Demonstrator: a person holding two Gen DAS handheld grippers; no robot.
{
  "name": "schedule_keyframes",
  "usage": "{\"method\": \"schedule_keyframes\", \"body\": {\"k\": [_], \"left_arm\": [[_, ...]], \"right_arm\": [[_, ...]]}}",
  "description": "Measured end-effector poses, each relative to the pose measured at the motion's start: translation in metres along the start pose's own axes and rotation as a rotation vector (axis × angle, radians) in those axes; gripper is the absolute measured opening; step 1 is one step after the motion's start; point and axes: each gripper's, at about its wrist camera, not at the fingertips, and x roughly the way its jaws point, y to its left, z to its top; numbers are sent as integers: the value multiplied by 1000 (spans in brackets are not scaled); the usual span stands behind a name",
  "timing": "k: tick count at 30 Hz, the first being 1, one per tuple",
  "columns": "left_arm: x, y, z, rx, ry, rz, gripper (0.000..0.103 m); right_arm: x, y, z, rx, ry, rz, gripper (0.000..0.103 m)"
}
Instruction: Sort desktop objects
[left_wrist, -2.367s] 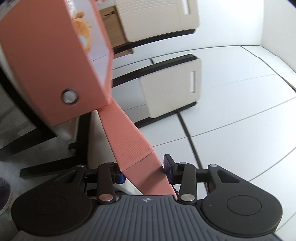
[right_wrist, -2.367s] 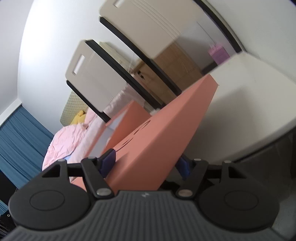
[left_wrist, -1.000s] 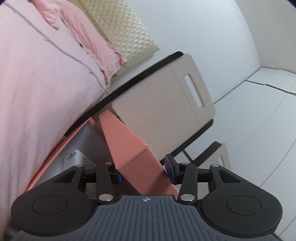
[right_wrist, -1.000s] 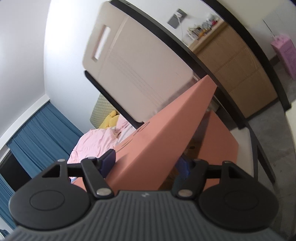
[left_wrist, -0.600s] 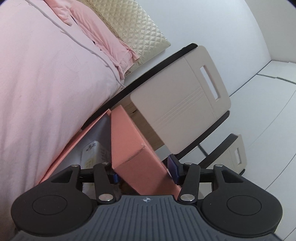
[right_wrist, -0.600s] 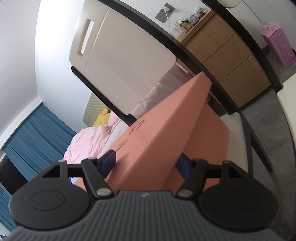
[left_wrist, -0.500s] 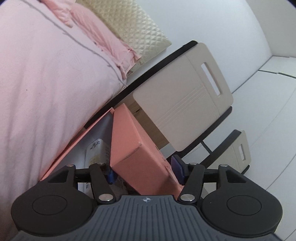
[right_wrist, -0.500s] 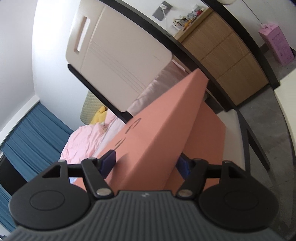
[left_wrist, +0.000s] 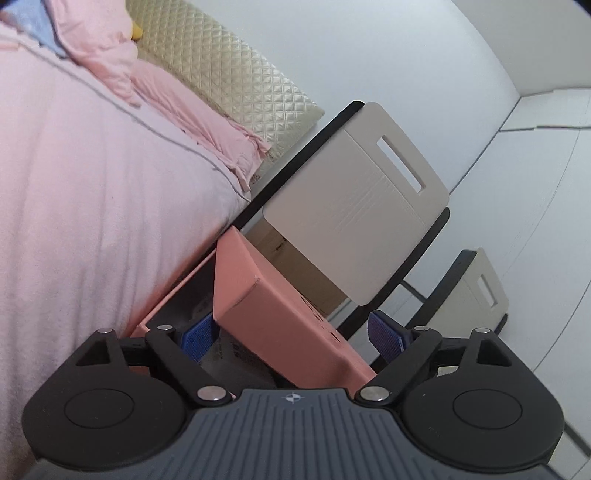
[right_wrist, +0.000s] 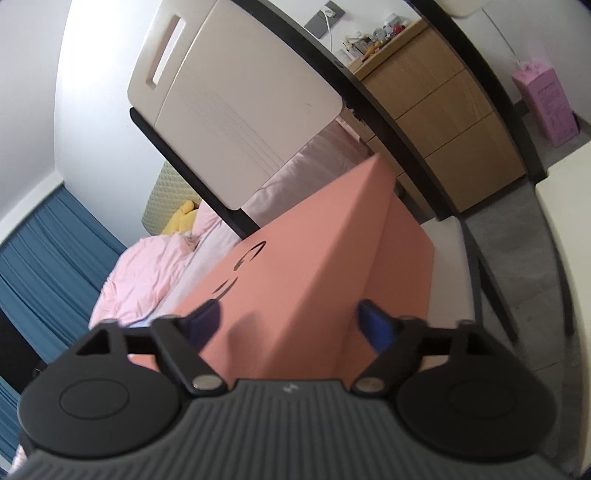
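Note:
A salmon-pink cardboard box (left_wrist: 273, 314) with a raised lid flap runs between the fingers of my left gripper (left_wrist: 291, 338). The jaws stand wide, with a gap between each blue pad (left_wrist: 384, 338) and the flap. In the right wrist view the same box (right_wrist: 295, 295) fills the space between the fingers of my right gripper (right_wrist: 291, 325). Its jaws have also spread, with the pads off the lid. The box inside is dark and its contents are mostly hidden.
A bed with pink bedding (left_wrist: 92, 184) lies at the left. Beige chairs with black frames (left_wrist: 354, 221) stand behind the box. A wooden drawer cabinet (right_wrist: 443, 122), a pink carton (right_wrist: 546, 99), blue curtains (right_wrist: 44, 251) and a white table edge (right_wrist: 569, 206) show in the right wrist view.
Both grippers have opened and let go of the lid flap they were shut on. The box has settled lower, with its lid leaning further over the opening.

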Motion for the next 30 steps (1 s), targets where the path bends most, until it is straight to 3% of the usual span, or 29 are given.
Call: {"method": "schedule_keyframes", "body": {"k": [6, 9, 12, 15, 17, 22, 25, 30], "left_arm": [[-7, -6, -9, 23, -63, 26, 90], [-11, -4, -13, 20, -97, 9, 90], [-16, -3, -15, 3, -140, -9, 90], [-21, -4, -16, 5, -169, -14, 90], [-24, -4, -17, 1, -186, -20, 90], [-35, -5, -14, -15, -240, -22, 91], [-35, -5, -14, -13, -240, -18, 91], [-35, -6, -14, -9, -243, -15, 91]], "right_arm": [[-24, 17, -13, -47, -66, -41, 96], [-47, 44, -27, -182, -116, -95, 96], [-70, 72, -54, -332, -152, -150, 96], [-88, 80, -94, -337, -169, -208, 96], [-90, 81, -119, -313, -153, -248, 93], [-73, 96, -164, -435, -102, -348, 73], [-58, 91, -171, -430, -61, -402, 60], [-46, 90, -169, -433, -60, -407, 57]]}}
